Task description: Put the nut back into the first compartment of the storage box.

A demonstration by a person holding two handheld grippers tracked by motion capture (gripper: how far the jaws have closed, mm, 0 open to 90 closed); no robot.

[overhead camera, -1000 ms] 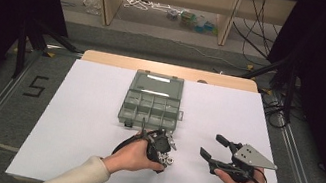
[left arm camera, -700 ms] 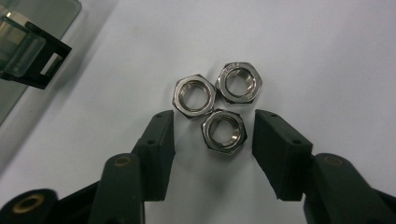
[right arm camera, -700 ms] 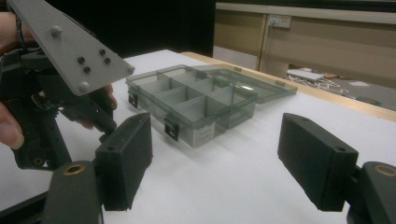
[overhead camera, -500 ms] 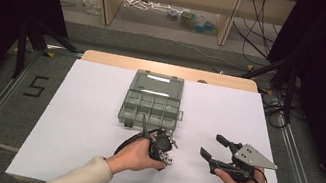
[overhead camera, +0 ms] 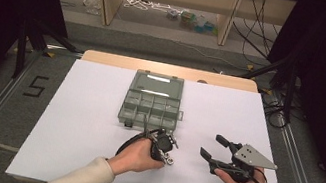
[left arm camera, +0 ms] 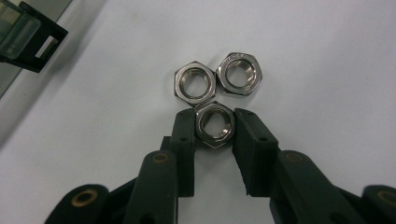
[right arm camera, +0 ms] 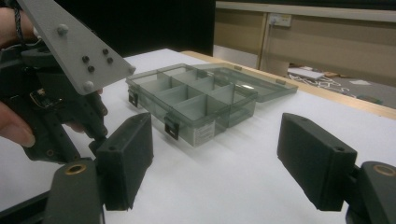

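Shiny steel hex nut point(left arm camera: 214, 124), threaded bore

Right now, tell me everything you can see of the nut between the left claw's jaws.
The nut is a shiny, silver-coloured hexagon with a threaded bore, lying flat on the white table. The left claw has just been closing; its black pads flank the nut's two sides, seemingly touching. Two matching nuts sit just beyond it.

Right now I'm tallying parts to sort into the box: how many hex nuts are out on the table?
3. One nut sits between the left hand-held gripper's closing pads. Two more touch it just beyond: one, and one beside that. Others may be hidden elsewhere.
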